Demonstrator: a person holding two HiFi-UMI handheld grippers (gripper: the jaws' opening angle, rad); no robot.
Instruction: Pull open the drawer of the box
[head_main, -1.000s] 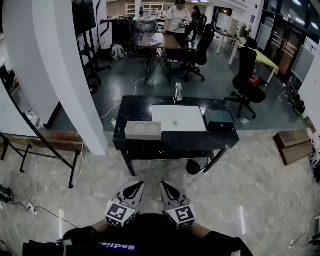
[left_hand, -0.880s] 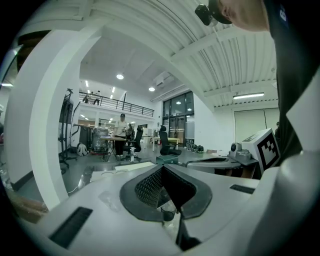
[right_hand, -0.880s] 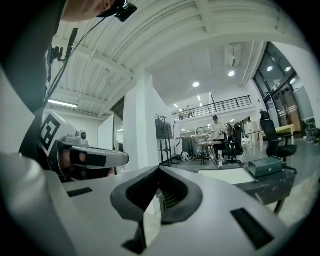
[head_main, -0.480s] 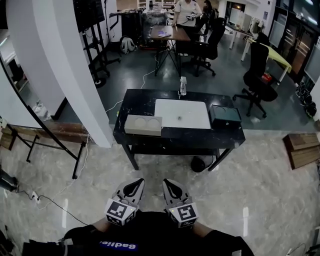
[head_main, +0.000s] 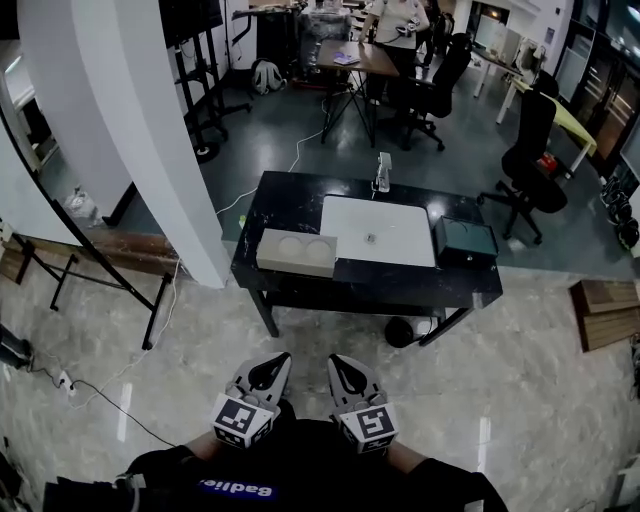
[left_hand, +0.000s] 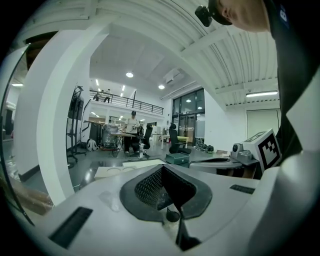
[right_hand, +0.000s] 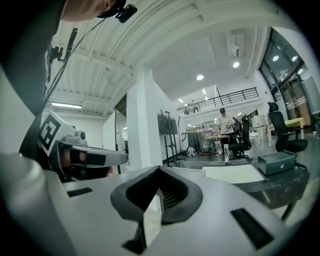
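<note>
The task is not yet getting under way: the person is standing on the floor (head_main: 520, 370) well apart from the table (head_main: 300, 285), holding the left gripper (head_main: 268, 372) and the right gripper (head_main: 345, 372) side by side close to the body, both pointing toward the table. Each gripper is carrying nothing. In the left gripper view the left gripper (left_hand: 161, 169) is showing its jaws pressed together with nothing between them, and in the right gripper view the right gripper (right_hand: 159, 171) is showing the same. The box (head_main: 465, 240), dark green, is sitting at the right end of the table, just beside a white mat (head_main: 380, 230), with a grey tray (head_main: 297, 252) lying at the mat's other side and a bottle (head_main: 383, 172) standing at the far edge. The box is also appearing small in the distance in the left gripper view (left_hand: 177, 158) and in the right gripper view (right_hand: 279, 162). From here it is looking closed, though its drawer is too small to make out. Everything is remaining to be done, I judge: walking up to the table, opening one gripper, taking hold of the drawer front and pulling it out, probably while the other gripper is steadying the box.
</note>
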